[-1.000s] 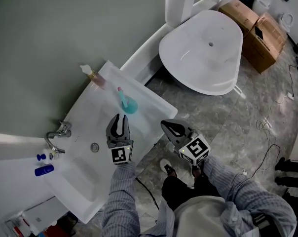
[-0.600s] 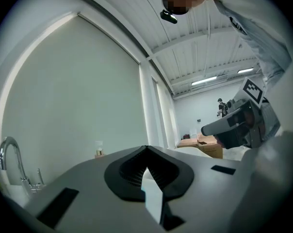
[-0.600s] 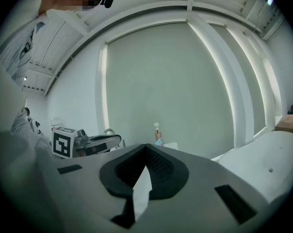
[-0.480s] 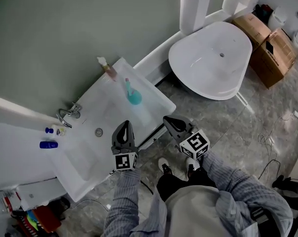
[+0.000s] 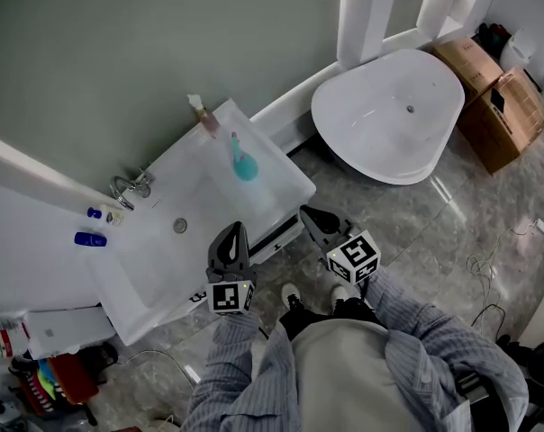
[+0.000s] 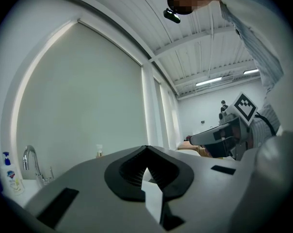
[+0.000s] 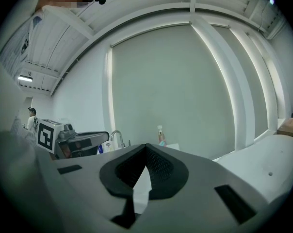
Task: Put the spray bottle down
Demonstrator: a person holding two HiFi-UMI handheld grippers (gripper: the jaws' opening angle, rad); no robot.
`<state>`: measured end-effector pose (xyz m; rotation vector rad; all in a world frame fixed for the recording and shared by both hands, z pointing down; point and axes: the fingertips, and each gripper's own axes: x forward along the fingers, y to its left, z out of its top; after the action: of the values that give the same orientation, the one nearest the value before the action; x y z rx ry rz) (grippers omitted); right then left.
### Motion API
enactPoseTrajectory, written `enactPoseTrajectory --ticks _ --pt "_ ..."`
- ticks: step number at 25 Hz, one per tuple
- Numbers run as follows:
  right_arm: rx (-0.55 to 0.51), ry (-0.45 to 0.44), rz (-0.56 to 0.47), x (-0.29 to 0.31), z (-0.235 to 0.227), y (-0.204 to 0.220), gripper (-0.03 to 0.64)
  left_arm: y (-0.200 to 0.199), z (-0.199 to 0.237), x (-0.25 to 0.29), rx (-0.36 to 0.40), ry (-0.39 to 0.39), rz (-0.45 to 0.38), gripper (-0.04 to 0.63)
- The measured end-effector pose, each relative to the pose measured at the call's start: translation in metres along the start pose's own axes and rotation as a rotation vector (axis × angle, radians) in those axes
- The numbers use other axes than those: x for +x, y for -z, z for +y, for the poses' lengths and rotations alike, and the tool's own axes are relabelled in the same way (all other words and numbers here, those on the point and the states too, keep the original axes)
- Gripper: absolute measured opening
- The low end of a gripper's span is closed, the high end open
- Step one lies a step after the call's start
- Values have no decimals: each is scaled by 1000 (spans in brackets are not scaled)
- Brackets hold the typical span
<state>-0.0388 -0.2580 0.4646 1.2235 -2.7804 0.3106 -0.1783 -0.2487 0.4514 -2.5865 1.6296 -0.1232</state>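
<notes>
The teal spray bottle (image 5: 243, 163) stands upright on the flat right end of the white sink (image 5: 281, 185), free of both grippers. My left gripper (image 5: 231, 236) hangs over the sink's front edge, well short of the bottle, with its jaws shut on nothing (image 6: 146, 149). My right gripper (image 5: 309, 216) is over the floor just off the sink's right corner, also shut and empty (image 7: 145, 147). In both gripper views the jaws hide the spray bottle.
A pink soap dispenser (image 5: 203, 115) stands at the sink's back corner against the wall. The faucet (image 5: 128, 187) and small blue bottles (image 5: 89, 238) are at the left. A white bathtub (image 5: 389, 115) and cardboard boxes (image 5: 488, 106) lie to the right on the grey tile floor.
The left gripper's jaws, open near the spray bottle a second ago, have shut empty. Both grippers have drawn back from the bottle toward the sink's front edge.
</notes>
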Motion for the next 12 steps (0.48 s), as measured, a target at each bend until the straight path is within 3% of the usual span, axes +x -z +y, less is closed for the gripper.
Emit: enactPoseTrajectory --ticks 12 --pt "-4 2 -9 2 -3 -5 14 -6 -1 5 -10 -10 -1 2"
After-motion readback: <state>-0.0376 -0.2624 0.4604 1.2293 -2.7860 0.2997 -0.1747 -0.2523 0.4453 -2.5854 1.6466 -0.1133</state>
